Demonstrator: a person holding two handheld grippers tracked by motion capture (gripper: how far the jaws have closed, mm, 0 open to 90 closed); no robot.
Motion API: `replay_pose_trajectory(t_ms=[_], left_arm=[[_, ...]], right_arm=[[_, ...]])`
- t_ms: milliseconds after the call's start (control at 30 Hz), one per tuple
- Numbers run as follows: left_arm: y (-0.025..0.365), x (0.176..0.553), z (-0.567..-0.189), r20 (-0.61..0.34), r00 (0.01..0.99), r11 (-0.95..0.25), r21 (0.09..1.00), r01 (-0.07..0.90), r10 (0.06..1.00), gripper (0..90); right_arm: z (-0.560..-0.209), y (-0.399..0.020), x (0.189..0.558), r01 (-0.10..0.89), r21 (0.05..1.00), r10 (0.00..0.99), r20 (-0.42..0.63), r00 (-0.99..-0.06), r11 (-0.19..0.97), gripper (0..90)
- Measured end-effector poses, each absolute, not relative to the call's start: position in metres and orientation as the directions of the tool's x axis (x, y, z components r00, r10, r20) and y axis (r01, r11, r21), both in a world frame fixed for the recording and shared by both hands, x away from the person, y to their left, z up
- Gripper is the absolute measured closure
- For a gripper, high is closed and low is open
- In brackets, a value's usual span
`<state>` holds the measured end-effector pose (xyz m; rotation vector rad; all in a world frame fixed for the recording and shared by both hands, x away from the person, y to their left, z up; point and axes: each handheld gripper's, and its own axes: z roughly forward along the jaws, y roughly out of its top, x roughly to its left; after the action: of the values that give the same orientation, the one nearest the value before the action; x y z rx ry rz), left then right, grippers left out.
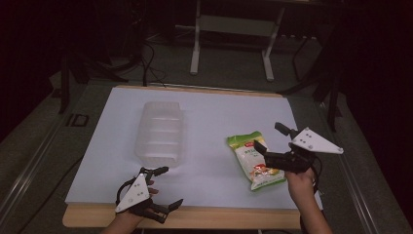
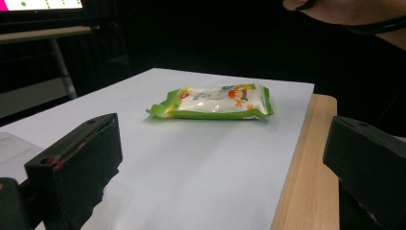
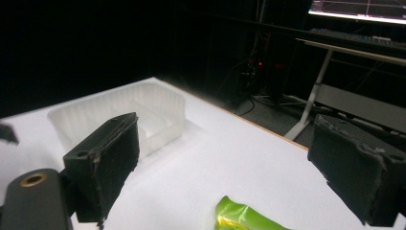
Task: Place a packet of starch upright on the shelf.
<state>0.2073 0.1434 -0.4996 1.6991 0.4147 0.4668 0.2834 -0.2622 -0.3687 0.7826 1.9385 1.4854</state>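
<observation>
The right hand-held gripper (image 1: 276, 140), at the right of the high view, hovers just over the upper end of the green snack packet (image 1: 254, 162) with its jaws spread wide and nothing between them; in the right gripper view only the packet's green corner (image 3: 244, 216) peeks in at the bottom edge between the two black jaws, so the grasp is judged not yet made. The left hand-held gripper (image 1: 164, 187) sits at the lower left of the high view, at the near edge of the bench (image 1: 195, 217), likewise released and empty, its jaws pointing across toward the packet, which lies flat in the middle of the left gripper view (image 2: 213, 101). The packet rests on the white sheet (image 1: 214, 117) that covers the bench, right of centre in the high view. The clear plastic tray (image 1: 160, 132) stands left of centre, well apart from the packet, and looks empty; it shows again in the upper left of the right gripper view (image 3: 129, 115). Judged from this, the work is at its very start: the packet is still to be gripped, lifted and carried, probably to the tray, and nothing has been placed.
</observation>
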Motion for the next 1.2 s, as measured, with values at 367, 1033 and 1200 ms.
replay_pose_trajectory(t_ms=[367,1033,1200], left_arm=[[0.143,0.208,-0.500,0.074,0.854,-0.172,0.985,0.018,0.514,0.0],[0.142,0.209,-0.502,0.072,0.858,-0.180,0.983,0.024,0.509,0.0],[0.142,0.209,-0.502,0.072,0.857,-0.180,0.983,0.025,0.510,0.0]], right_arm=[[-0.378,-0.276,0.329,0.197,0.966,0.784,-0.009,-0.620,0.167,10.3],[-0.438,-0.292,0.386,0.374,0.905,0.806,0.062,-0.589,0.204,12.5],[-0.456,-0.295,0.395,0.420,0.880,0.820,0.064,-0.569,0.222,13.4]])
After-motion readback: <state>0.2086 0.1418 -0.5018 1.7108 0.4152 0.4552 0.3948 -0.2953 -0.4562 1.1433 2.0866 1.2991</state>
